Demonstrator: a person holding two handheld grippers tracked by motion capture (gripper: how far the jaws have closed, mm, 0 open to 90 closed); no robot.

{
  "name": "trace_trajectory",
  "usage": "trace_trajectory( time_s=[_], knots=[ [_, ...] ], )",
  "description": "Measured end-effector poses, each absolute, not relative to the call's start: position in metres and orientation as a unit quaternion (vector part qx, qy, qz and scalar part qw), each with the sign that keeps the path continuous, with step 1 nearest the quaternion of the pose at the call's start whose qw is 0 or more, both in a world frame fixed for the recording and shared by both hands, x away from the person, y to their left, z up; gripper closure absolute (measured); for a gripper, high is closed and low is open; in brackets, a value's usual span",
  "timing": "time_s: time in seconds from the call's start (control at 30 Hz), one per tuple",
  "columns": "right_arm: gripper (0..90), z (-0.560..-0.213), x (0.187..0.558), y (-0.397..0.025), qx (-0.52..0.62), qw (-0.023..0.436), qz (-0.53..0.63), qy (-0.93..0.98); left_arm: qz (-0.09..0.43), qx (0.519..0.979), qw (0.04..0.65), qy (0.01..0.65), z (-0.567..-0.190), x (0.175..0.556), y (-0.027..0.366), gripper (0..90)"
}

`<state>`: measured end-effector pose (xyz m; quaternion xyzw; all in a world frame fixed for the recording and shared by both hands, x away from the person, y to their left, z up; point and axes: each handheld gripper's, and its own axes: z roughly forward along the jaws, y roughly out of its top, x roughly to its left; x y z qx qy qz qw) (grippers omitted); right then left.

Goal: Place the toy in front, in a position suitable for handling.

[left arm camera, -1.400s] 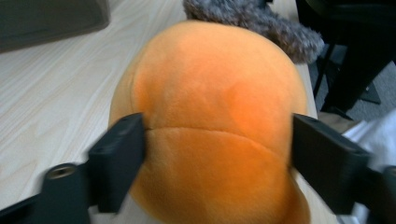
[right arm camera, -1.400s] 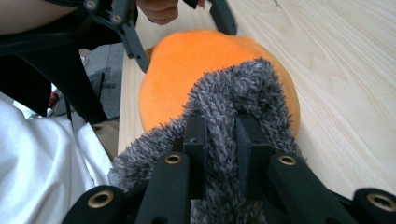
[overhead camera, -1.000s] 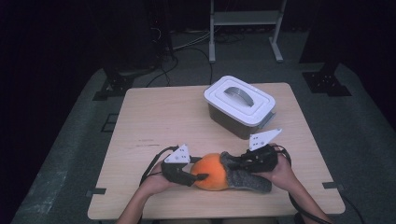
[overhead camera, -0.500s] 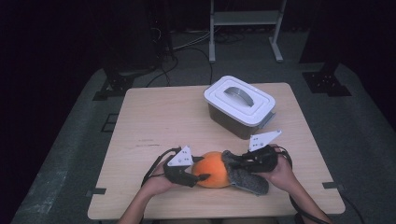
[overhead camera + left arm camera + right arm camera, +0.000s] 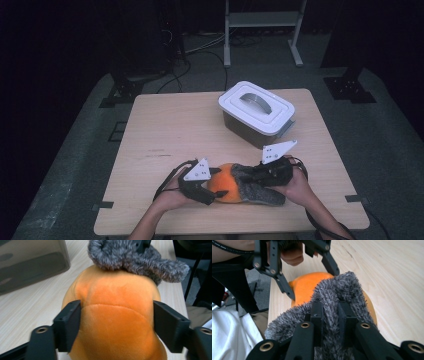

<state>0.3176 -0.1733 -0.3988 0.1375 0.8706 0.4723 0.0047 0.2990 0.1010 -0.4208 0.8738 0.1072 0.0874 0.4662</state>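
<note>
An orange plush ball [image 5: 225,189] lies near the table's front edge, with a grey furry cover [image 5: 260,187] pulled partly over its right side. My left gripper [image 5: 214,189] grips the ball from the left. In the left gripper view its two jaws press into the sides of the orange plush ball [image 5: 115,325], and the grey furry cover [image 5: 130,260] sits over the far end. My right gripper [image 5: 254,175] is shut on a fold of the grey furry cover [image 5: 332,297], and the orange plush ball [image 5: 305,287] shows beyond it.
A grey box with a white handled lid [image 5: 256,109] stands at the back right of the wooden table [image 5: 170,125]; its dark wall [image 5: 30,262] is close behind the ball. A metal rack's legs [image 5: 260,30] stand on the floor beyond the table.
Both grippers keep their holds. The left gripper and the ball have shifted slightly to the right, toward the right gripper.
</note>
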Motion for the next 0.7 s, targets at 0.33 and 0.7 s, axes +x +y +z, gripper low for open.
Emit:
trace_trajectory(
  time_s=[0.33, 0.7],
  knots=[
    [76.1, -0.396, 0.306, -0.164, 0.111, -0.010, 0.474, 0.873, 0.053, 0.872, 0.466, 0.143, -0.425, 0.305, 0.100, 16.7],
    [76.2, -0.405, 0.323, -0.187, 0.165, 0.006, 0.469, 0.868, 0.058, 0.876, 0.464, 0.120, -0.424, 0.305, 0.108, 25.5]
  ],
)
